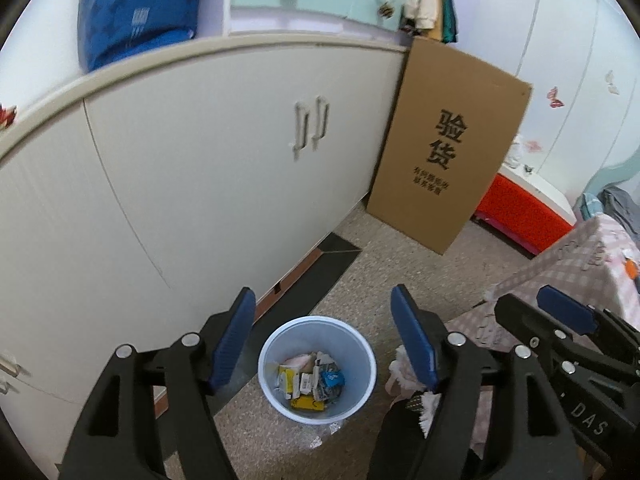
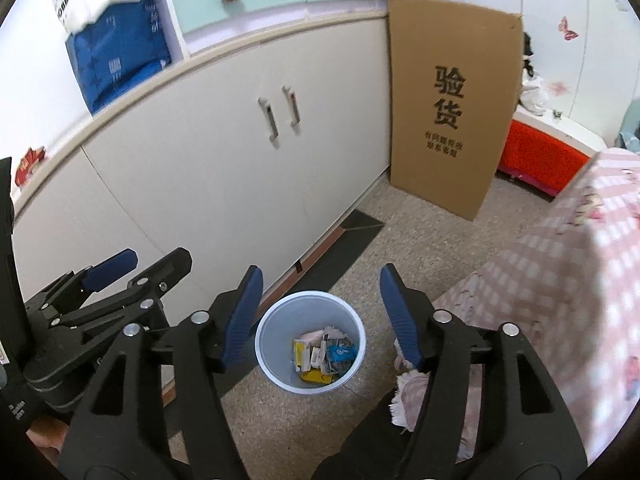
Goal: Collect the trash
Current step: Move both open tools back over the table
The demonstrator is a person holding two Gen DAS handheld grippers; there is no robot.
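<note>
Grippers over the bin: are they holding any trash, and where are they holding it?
No. The left gripper and the right gripper are both open with nothing between their pads. The trash lies in the bin below.

My two wrist views are evenly and brightly lit by soft indoor light, with no hard glare. The upper right of each frame, where the white wall (image 1: 568, 40) stands, washes out nearly to pure white. Shadows are faint: a soft one lies inside the bin (image 1: 317, 370) at lower centre. Fisheye bending is strong; the cabinet (image 2: 208, 152) top curves like a bow across the upper left, and black corners ring each picture. The left view is smeared by motion, its cabinet handles doubled and the cardboard box (image 1: 448, 148) print soft. The right view is a little crisper, though its pink checked cloth (image 2: 568, 264) at right blurs.
</note>
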